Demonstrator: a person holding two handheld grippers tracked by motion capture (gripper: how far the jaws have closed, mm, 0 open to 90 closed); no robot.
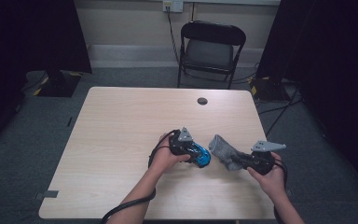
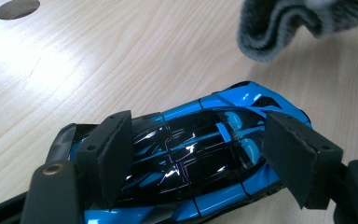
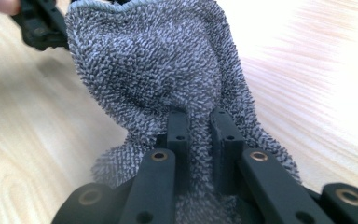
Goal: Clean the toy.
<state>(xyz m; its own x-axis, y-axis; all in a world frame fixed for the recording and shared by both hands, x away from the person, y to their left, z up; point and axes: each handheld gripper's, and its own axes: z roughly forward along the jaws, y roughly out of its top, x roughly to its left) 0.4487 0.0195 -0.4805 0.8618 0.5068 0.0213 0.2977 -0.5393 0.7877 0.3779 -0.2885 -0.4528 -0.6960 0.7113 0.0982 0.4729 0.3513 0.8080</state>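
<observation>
— While you stand by the door, tell me what the room looks like.

— Pale wood-grain bench (image 1: 121, 140) on grey carpet, a round cable hole (image 1: 202, 101) near its far edge. Behind it stands a black folding chair (image 1: 212, 49) against a cream wall, with dark curtains at both sides.

— And the person?

— Both forearms come in from the near edge. The left hand (image 1: 165, 158) grips the left gripper (image 2: 196, 158) low over the bench, near the middle of its near half. The right hand (image 1: 271, 179) holds the right gripper (image 3: 200, 135) just beside it, aimed inward at the other one.

— What are they holding?

— The left fingers (image 2: 109, 156) are clamped across a blue and black toy car (image 2: 200, 154), one pad on each flank. The car lies on the bench, its long axis running crosswise between the pads, and the end seen in the left gripper view points toward the cloth.

— The cloth?

— A grey terry cloth (image 3: 158, 74), bunched. The right fingers (image 3: 179, 135) are nearly together, pinching a fold of it. The rest stretches from them toward the car, the free end just beside it; I cannot tell whether they touch.
</observation>
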